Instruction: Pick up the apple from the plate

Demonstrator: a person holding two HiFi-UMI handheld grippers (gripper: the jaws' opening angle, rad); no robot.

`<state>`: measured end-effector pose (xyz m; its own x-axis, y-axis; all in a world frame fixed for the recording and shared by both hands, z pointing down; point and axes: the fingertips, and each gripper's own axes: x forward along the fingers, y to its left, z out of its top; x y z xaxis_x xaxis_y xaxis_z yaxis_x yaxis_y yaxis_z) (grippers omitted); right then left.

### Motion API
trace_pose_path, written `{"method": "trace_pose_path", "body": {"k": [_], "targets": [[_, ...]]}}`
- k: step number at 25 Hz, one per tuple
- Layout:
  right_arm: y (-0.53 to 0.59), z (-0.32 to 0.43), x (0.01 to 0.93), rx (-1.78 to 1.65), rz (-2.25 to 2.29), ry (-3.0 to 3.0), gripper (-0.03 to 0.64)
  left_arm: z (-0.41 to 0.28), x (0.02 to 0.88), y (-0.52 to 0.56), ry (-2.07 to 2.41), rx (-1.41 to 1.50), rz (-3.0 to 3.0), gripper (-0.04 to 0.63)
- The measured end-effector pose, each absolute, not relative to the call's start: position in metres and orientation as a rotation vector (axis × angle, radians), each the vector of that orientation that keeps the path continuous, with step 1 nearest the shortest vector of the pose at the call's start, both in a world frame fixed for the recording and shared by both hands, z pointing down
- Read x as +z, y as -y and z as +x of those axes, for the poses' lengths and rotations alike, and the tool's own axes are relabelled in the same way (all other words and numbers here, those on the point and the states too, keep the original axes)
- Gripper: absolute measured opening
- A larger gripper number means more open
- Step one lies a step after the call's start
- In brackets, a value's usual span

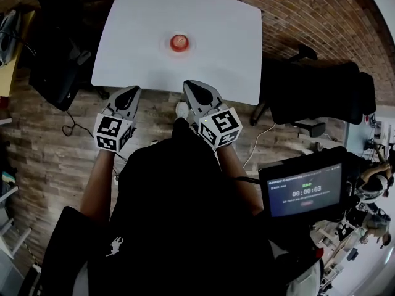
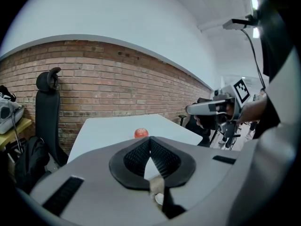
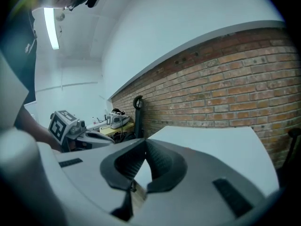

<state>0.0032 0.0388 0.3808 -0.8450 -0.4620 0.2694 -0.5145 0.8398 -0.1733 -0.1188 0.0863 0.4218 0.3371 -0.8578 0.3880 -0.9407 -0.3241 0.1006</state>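
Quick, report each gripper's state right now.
Left gripper: closed, holding nothing.
Right gripper: closed, holding nothing.

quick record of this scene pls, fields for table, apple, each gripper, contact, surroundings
table: white rectangular table
apple: round red apple, on a small plate near the table's middle
left gripper: shut, empty, at the table's near edge
right gripper: shut, empty, at the table's near edge
contact: neither gripper touches the apple
surroundings: red brick wall, black office chair
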Motion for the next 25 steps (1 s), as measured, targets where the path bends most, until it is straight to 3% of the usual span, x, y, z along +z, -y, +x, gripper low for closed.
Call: {"method": "trace_pose_path", "body": {"k": [11,25], "targets": [[0.08,0.016,0.388,0.398,0.619,2.79,0.003,-0.094,0.422,0.03,1.667,0.41,2.235,0.006],[0.096,0.016,0.393,0.394,0.504,2.815,0.003,-0.083,0.417,0.052,1.734,0.422,2.211,0.006]]}}
